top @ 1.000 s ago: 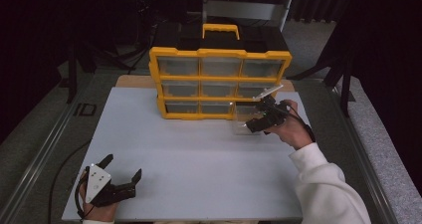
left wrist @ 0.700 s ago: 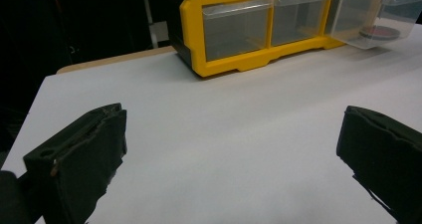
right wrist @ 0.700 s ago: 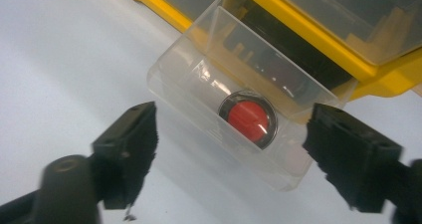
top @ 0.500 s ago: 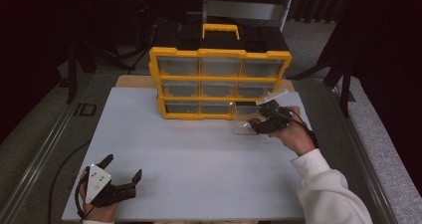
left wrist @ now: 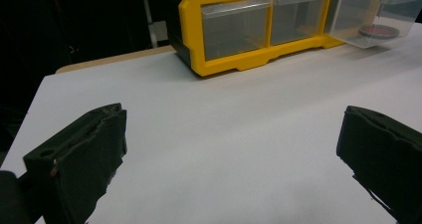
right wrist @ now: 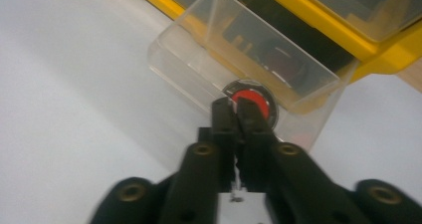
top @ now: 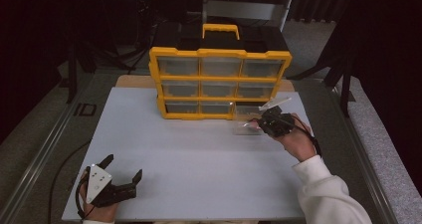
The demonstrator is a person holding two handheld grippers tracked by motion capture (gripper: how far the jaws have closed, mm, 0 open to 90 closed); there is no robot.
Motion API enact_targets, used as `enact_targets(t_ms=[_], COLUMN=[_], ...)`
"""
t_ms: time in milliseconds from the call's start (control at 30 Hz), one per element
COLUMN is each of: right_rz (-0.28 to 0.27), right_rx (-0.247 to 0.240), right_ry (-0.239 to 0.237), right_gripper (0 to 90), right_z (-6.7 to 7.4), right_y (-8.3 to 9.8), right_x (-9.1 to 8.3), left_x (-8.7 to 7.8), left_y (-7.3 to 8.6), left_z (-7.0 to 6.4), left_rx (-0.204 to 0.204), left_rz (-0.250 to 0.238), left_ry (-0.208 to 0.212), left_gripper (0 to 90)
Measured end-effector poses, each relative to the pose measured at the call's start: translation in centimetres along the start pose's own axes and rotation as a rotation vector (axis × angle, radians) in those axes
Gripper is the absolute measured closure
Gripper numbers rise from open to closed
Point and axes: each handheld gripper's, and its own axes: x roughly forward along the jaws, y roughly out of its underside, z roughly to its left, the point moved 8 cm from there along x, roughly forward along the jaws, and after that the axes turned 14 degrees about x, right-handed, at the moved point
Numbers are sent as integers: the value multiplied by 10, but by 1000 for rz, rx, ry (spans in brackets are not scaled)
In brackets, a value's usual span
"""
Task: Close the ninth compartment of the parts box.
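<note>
A yellow organizer [top: 219, 79] with clear drawers stands at the back of the white table [top: 199, 159]. Its bottom right drawer [top: 245, 126] is pulled out. My right gripper [top: 257, 125] is shut on that drawer's front wall [right wrist: 199, 92], its jaws pressed together over the rim. A round red and black disc [right wrist: 259, 102] lies inside the drawer, just behind the jaw tips of the right gripper [right wrist: 238, 107]. The left gripper [top: 123, 166] rests open at the table's near left corner, nothing between its jaws. In the left gripper view the drawer [left wrist: 368, 15] and disc [left wrist: 378, 31] appear far off, beyond the left gripper [left wrist: 234, 115].
The other drawers of the organizer [left wrist: 234, 30] are pushed in. A black case with a yellow handle [top: 220, 31] sits on top of it. Metal rails [top: 45, 154] run along the table's left side. Bare white surface stretches between the two grippers.
The right gripper has drawn back a little from the organizer and levelled out, and the clear drawer has slid farther out with it. The left gripper has stayed still.
</note>
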Motion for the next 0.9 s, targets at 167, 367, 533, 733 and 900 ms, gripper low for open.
enact_targets(t_ms=[167, 367, 533, 733, 900], right_rz=[-15, -20, -33, -34, -16], right_rx=[-3, -3, -15, -24, -35], right_ry=[9, 0, -12, -4, -3], right_gripper=[900, 900, 900, 900, 900], right_z=[-1, -1, 1, 4, 7], right_y=[2, 10, 16, 21, 25], right_x=[1, 3, 7, 12, 19], left_x=[0, 0, 0, 0, -1], left_y=[0, 0, 0, 0, 0], left_z=[0, 0, 0, 0, 0], left_rx=[2, 0, 0, 1, -1], left_rz=[0, -1, 1, 0, -1], left_ry=[2, 0, 0, -2, -3], left_gripper=[0, 0, 0, 0, 0])
